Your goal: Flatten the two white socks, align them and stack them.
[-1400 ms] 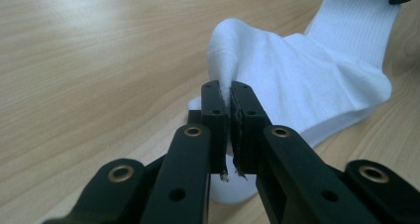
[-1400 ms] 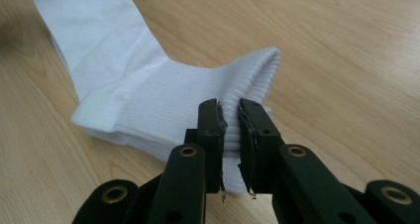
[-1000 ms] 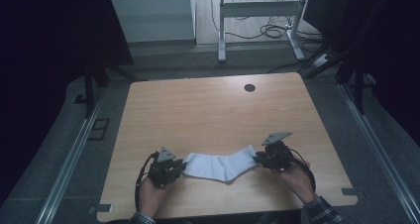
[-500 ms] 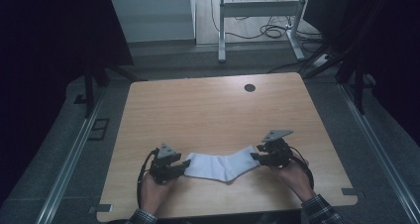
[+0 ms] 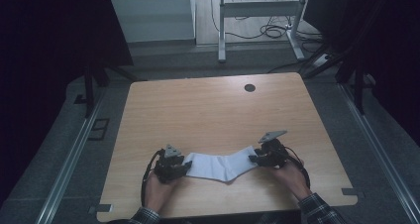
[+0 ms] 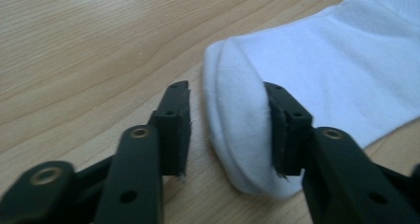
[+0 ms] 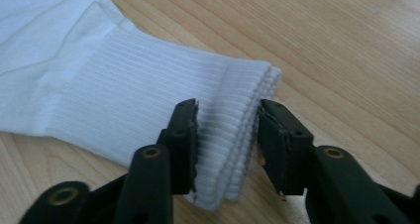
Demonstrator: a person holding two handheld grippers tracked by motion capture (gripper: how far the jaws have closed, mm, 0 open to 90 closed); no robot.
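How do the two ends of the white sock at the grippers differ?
The toe end at the left gripper is smooth and rounded; the cuff end at the right gripper is ribbed, with layered open edges. The toe end touches one jaw only; the cuff end sits between both. Both lie on the table.

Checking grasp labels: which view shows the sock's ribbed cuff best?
Right gripper view. The ribbed cuff sits close up between the right gripper jaws, ribs and edge clear. The high view shows the whole sock, small, without rib detail. The left gripper view shows its toe end.
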